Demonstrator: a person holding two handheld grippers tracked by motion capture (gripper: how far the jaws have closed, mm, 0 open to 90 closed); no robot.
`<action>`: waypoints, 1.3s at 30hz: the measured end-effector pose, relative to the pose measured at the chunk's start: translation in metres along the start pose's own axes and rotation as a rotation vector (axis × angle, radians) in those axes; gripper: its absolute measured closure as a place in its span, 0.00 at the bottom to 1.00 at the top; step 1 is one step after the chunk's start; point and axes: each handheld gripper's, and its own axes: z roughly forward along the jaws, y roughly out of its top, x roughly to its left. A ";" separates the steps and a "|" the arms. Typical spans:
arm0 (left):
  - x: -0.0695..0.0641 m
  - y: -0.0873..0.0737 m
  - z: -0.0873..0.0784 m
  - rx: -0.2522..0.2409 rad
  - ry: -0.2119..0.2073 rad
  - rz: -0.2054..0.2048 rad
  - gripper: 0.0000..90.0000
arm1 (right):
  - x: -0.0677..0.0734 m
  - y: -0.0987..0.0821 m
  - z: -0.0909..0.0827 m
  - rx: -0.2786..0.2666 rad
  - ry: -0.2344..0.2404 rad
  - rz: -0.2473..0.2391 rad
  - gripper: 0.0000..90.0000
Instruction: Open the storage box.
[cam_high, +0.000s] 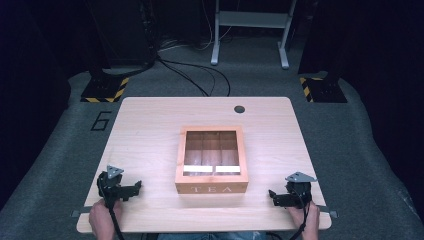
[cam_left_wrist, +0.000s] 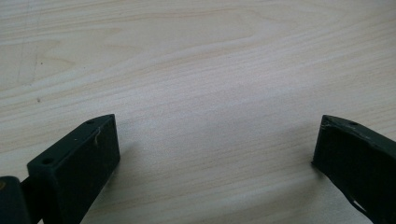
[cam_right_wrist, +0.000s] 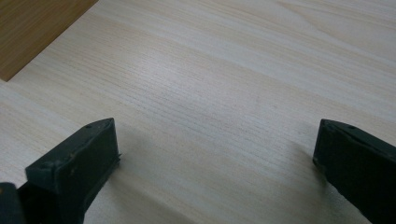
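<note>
Wooden tea box (cam_high: 211, 160) sits mid-table, well apart from and between your left gripper (cam_high: 131, 190) and right gripper (cam_high: 274, 195); its compartments blur behind the glass lid. Pale table (cam_left_wrist: 196, 70) lies between wide left jaws. Right jaws gape too, box corner (cam_right_wrist: 32, 32) cut off beyond them.

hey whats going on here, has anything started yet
Nothing is being handled yet. A person sits at a light wooden table with a gripper in each hand. The left gripper and right gripper both rest open near the front edge, holding nothing. Between them stands a closed wooden tea box with a clear window lid, marked TEA on its front.
</note>
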 end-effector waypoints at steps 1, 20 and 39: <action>0.000 0.000 0.000 0.001 -0.001 -0.001 0.00 | 0.000 0.000 0.000 0.000 0.000 0.000 0.00; 0.000 0.000 0.000 0.002 -0.001 -0.002 0.00 | 0.010 0.006 -0.001 -0.032 0.119 0.058 0.00; 0.000 0.000 0.000 0.001 -0.001 -0.002 0.00 | 0.083 0.044 -0.003 -0.176 0.243 -0.105 0.20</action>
